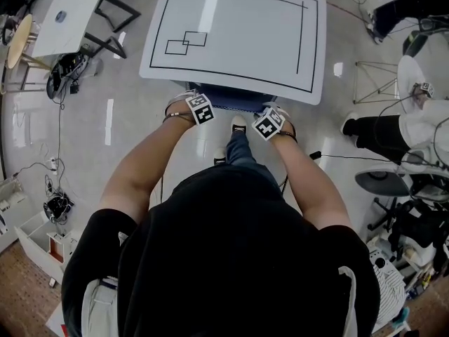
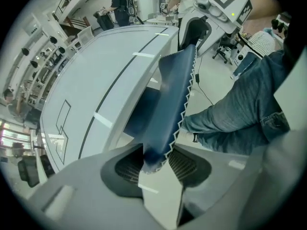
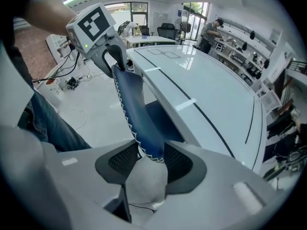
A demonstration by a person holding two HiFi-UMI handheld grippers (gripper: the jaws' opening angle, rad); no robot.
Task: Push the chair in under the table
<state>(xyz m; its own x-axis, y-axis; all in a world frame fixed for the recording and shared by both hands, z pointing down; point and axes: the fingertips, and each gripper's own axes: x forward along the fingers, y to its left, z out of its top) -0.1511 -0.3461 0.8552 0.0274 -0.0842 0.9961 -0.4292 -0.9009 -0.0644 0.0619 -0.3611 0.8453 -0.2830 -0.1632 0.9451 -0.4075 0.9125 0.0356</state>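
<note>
The chair [image 1: 235, 101] sits at the tabletop's [image 1: 238, 27] 6 o'clock edge, its seat tucked beneath and only the blue backrest's top edge showing. The left gripper [image 2: 156, 163] is clamped on that edge towards its 9 o'clock end, the zigzag-stitched fabric pinched between both pads. The right gripper [image 3: 151, 157] is clamped on the same edge towards its 3 o'clock end. At 6 o'clock from the chair, the person's jeans leg [image 1: 238, 149] stands on the floor [image 1: 126, 111].

Chair [image 1: 235, 100] mostly hidden, covered by the table [image 1: 238, 34]
</note>
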